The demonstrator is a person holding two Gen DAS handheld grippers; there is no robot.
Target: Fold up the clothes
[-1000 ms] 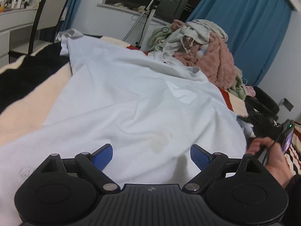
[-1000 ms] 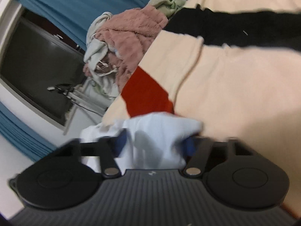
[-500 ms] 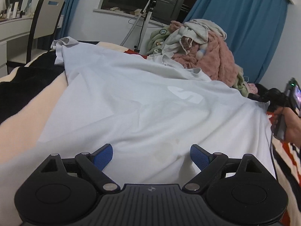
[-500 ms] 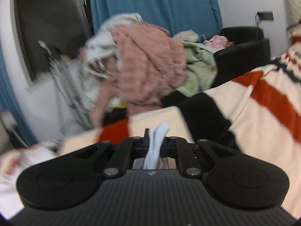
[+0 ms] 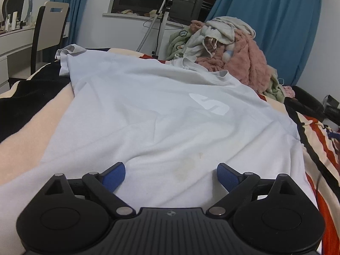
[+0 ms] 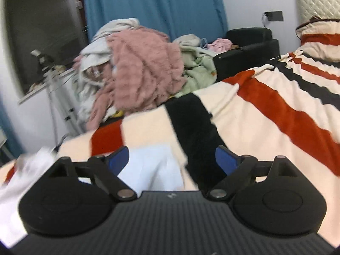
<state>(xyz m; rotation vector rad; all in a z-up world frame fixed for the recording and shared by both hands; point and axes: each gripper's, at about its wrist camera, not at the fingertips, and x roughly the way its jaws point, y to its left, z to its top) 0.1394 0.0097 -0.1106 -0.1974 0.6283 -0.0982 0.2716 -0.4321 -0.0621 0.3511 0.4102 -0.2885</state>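
Striped blanket [image 5: 25, 127] under spread T-shirt [image 5: 159, 116]

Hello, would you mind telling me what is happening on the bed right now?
A person with a handheld gripper in each hand is folding laundry on a striped blanket. A pale blue T-shirt lies spread out, front up. The left gripper hovers open over its lower part, holding nothing. The right gripper has just opened its jaws, letting go of the shirt's edge, which lies below it. A heap of unfolded clothes waits at the far end of the bed.
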